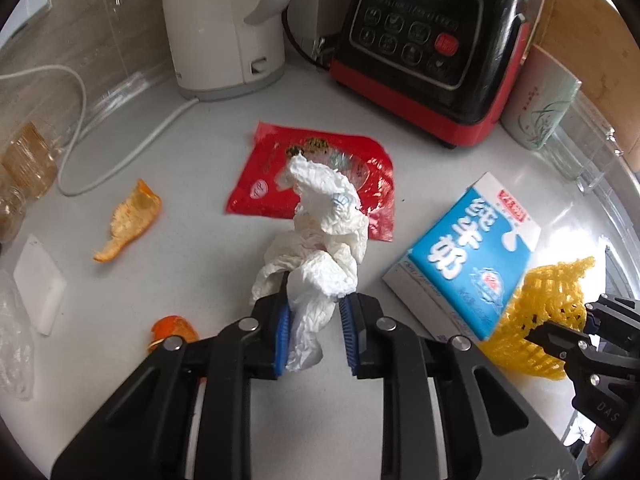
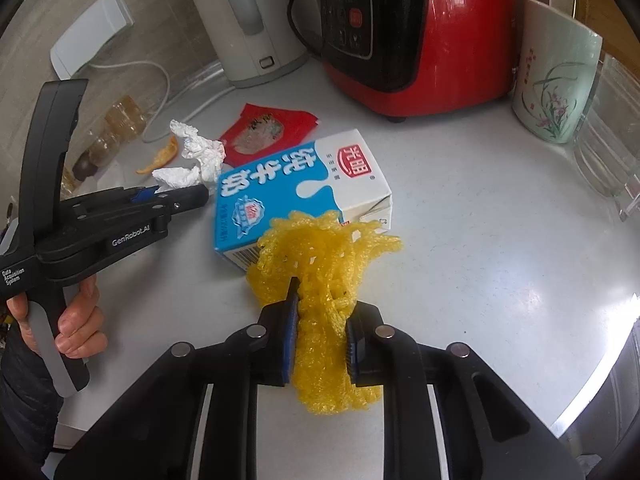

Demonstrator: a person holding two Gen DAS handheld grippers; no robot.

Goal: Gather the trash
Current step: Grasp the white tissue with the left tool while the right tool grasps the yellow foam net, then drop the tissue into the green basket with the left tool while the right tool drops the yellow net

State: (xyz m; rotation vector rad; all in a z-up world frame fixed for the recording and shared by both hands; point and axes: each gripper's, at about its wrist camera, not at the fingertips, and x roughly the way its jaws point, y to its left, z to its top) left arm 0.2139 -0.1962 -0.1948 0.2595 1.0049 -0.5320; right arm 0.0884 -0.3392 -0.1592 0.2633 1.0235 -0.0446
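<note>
While both hands aim downward at the white tabletop (image 1: 208, 248), the left tool (image 1: 312, 332) pinches a crumpled white tissue (image 1: 320, 240) lying partly over a red wrapper (image 1: 320, 168), and the right tool (image 2: 320, 340) clamps a yellow foam net (image 2: 320, 264) (just beside the blue milk carton (image 2: 280, 184)).

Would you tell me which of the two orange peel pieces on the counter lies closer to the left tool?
The small, deep-orange piece, right beside the left tool. The larger, paler curled peel lies farther off, near the white cable.
</note>
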